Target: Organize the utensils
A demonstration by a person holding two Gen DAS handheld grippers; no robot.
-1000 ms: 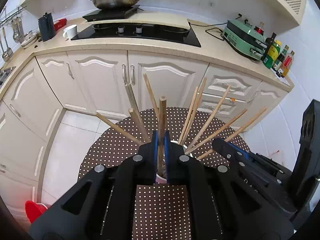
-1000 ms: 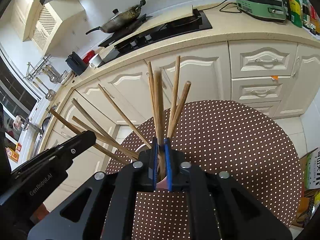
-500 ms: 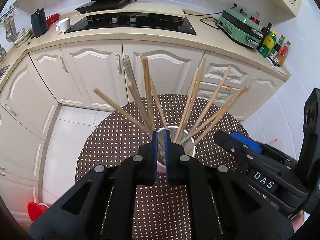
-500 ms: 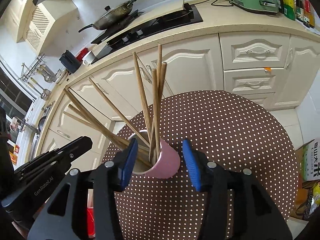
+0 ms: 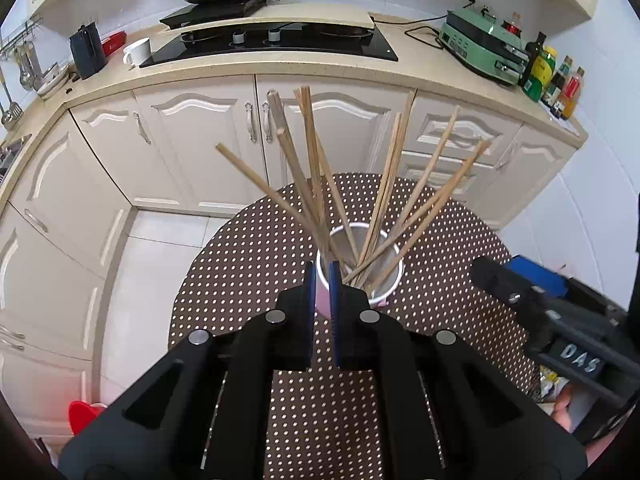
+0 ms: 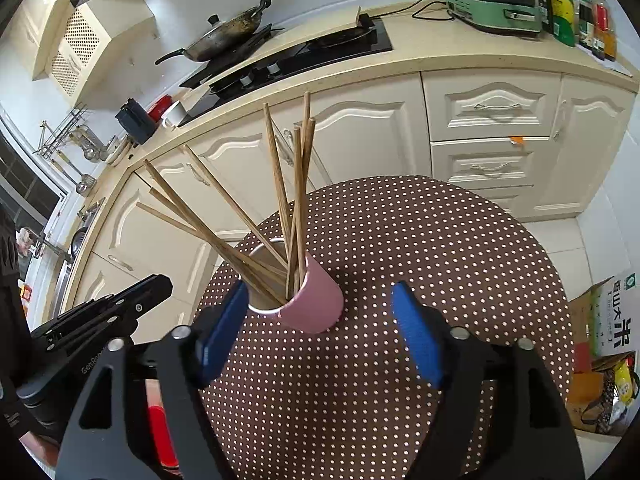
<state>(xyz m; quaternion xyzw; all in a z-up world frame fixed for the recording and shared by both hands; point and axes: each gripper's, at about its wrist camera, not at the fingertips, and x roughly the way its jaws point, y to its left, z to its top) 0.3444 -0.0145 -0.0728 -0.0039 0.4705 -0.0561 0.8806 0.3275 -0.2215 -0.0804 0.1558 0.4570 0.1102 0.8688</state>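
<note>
A: Well, what's the biggest thing here?

B: The round tabletop, covered in a brown cloth with white dots, standing in front of cream kitchen cabinets.

A: And on it?

B: A pink cup with a white rim, upright near the tabletop's left side in the right wrist view. Wooden chopsticks stand in it and fan out, some leaning far left, a few nearly upright.

A: The left hand-held gripper?

B: Its blue pads are drawn almost together with a narrow gap, right at the cup's near rim. I cannot tell whether they pinch the rim or a chopstick.

A: The right hand-held gripper?

B: Spread wide, 1 blue pad by the cup's left edge, the other well to its right, gripping nothing.
</note>
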